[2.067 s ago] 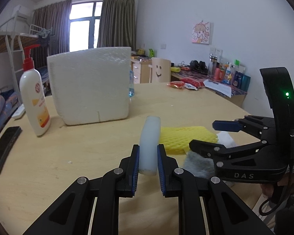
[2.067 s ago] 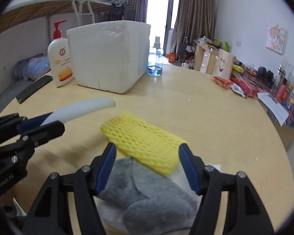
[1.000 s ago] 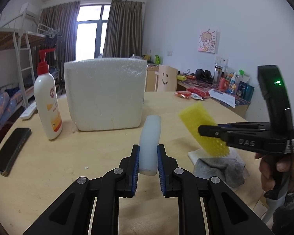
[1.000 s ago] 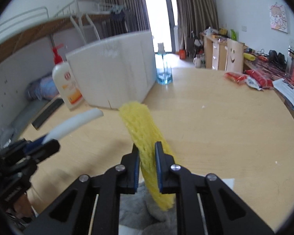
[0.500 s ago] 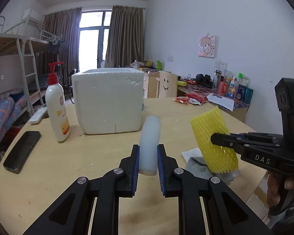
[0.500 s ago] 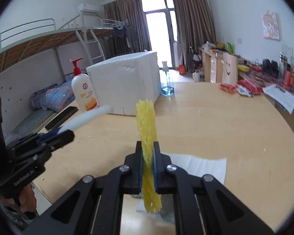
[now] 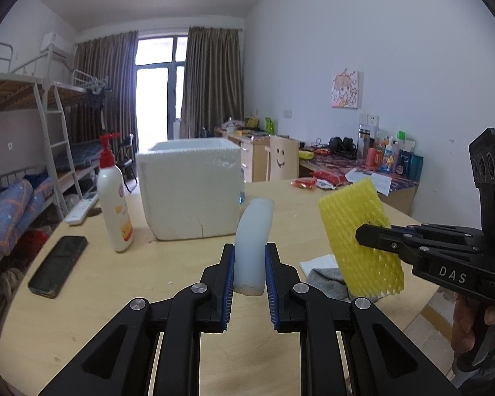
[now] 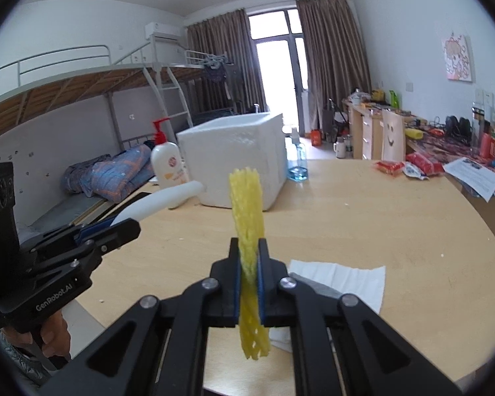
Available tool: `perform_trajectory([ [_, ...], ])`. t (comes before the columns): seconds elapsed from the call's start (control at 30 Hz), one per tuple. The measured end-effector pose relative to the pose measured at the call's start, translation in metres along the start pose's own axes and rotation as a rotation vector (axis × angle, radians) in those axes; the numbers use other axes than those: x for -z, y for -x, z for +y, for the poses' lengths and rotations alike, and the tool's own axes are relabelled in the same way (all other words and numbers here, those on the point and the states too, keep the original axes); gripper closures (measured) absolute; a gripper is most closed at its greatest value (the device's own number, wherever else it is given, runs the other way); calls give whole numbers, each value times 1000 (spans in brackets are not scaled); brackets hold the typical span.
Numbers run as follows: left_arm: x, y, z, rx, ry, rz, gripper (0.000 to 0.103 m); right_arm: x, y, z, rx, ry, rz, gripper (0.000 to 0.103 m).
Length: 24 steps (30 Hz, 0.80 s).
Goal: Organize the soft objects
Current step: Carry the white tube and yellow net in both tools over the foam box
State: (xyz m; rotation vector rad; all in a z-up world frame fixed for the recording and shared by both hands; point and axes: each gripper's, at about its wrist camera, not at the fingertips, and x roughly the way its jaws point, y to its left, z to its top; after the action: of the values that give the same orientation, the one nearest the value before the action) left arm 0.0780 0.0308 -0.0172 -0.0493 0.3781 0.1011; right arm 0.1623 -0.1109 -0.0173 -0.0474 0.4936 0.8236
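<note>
Yellow foam netting [image 8: 247,217] stands pinched flat in the right gripper [image 8: 248,283]; the left gripper [image 7: 249,277] is clamped on a white foam strip [image 7: 252,231]. Carry both high over the table [image 8: 363,217], then release inside the open styrofoam box [image 7: 191,191] beyond.

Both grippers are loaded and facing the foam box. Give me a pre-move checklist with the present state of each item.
1. Left gripper jaws clamped on the white foam strip: ok.
2. Right gripper jaws clamped on the yellow foam net: ok.
3. White foam box open at the top: ok.
4. Room inside the box: cannot tell, interior hidden.
5. Lotion bottle standing apart from the box: ok.
6. Grey sock lies on the white tissue, not yet put away: not ok.
</note>
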Motion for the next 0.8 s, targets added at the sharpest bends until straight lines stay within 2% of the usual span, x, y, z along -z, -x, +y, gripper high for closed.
perform_trajectory([
  [0.53, 2, 40, 33, -113, 16, -50, 84, -7, -15, 46, -128, 86, -31, 93],
  [0.8, -1, 41, 48, -141, 46, -50, 84, -15, -26, 60, -165, 112, -25, 93],
])
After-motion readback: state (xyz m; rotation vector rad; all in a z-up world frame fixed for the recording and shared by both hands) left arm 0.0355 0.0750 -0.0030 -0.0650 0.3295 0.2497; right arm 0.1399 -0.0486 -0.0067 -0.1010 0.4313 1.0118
